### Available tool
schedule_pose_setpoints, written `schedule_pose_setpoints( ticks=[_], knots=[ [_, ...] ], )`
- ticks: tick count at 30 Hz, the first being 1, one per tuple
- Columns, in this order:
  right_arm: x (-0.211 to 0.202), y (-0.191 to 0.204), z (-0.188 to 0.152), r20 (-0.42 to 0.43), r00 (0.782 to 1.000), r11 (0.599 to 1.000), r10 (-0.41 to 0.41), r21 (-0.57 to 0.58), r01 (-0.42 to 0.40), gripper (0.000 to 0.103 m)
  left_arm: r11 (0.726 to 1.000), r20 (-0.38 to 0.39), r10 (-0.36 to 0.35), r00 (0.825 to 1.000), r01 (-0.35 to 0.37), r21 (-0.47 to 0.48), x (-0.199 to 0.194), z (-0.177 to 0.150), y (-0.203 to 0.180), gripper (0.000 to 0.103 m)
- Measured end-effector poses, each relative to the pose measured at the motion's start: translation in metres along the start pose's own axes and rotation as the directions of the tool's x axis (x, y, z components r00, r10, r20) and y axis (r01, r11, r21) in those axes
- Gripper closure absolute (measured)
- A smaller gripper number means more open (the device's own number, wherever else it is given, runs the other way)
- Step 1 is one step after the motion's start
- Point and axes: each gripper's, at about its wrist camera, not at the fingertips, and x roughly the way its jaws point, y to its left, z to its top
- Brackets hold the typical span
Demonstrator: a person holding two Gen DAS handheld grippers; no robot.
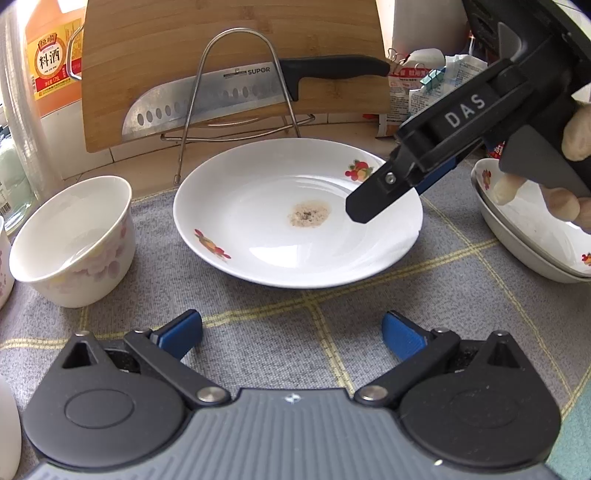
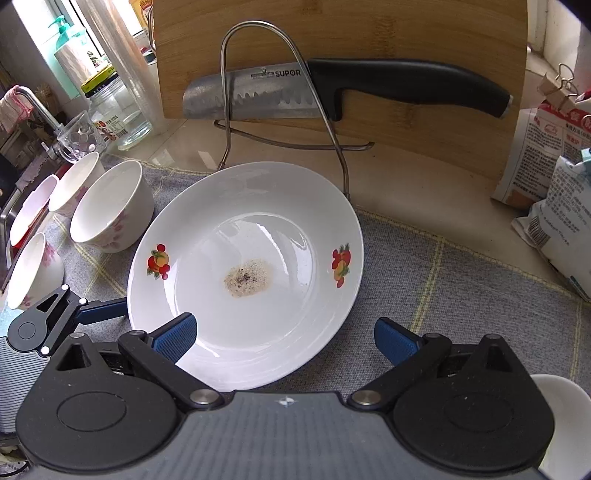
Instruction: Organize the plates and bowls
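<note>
Plate (image 2: 243, 273): lies flat on the cloth (image 2: 443, 295), ahead of both claws. Left claw (image 1: 291, 334) is spread wide, empty, short of the near rim. Right claw (image 2: 284, 338) is spread, empty, its left finger over the rim. Pinch the rim squarely; lift level, since glazed edges likely slip.

One white plate (image 2: 258, 236) with fruit decals lies on the grey cloth (image 2: 443, 280). Four flowered bowls (image 2: 110, 206) cluster at its left in the right wrist view. At the far right of the left wrist view sit what look like two stacked dishes (image 1: 532, 236). One knife (image 2: 332, 88), one cutting board (image 2: 369, 33), one wire rack (image 2: 258, 27).
</note>
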Motion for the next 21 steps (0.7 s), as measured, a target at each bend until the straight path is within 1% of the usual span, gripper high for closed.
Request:
schedule_pose_setpoints(
  ticks=[4, 8, 15, 21],
  knots=[
    [0.014, -0.003, 0.005, -0.038, 0.998, 0.999, 0.043, 0.01, -0.043, 0.0, 1.0, 0.003, 0.003, 1.0, -0.003, -0.004, 0.001, 0.001, 0.0, 0.0],
    [0.017, -0.003, 0.009, -0.035, 0.997, 0.998, 0.063, 0.002, -0.063, 0.0, 1.0, 0.002, 0.001, 1.0, -0.001, -0.001, 0.0, 0.002, -0.001, 0.0],
    [0.02, -0.017, 0.018, -0.024, 0.992, 0.992, 0.12, 0.043, -0.119, 0.0, 0.999, 0.0, -0.022, 1.0, 0.022, 0.025, 0.003, 0.005, 0.002, 0.0],
    [0.027, -0.012, 0.028, -0.036, 0.993, 0.993, 0.11, -0.026, -0.111, 0.0, 0.998, 0.007, -0.046, 0.999, 0.045, 0.048, 0.009, 0.01, 0.006, 0.0]
  ],
)
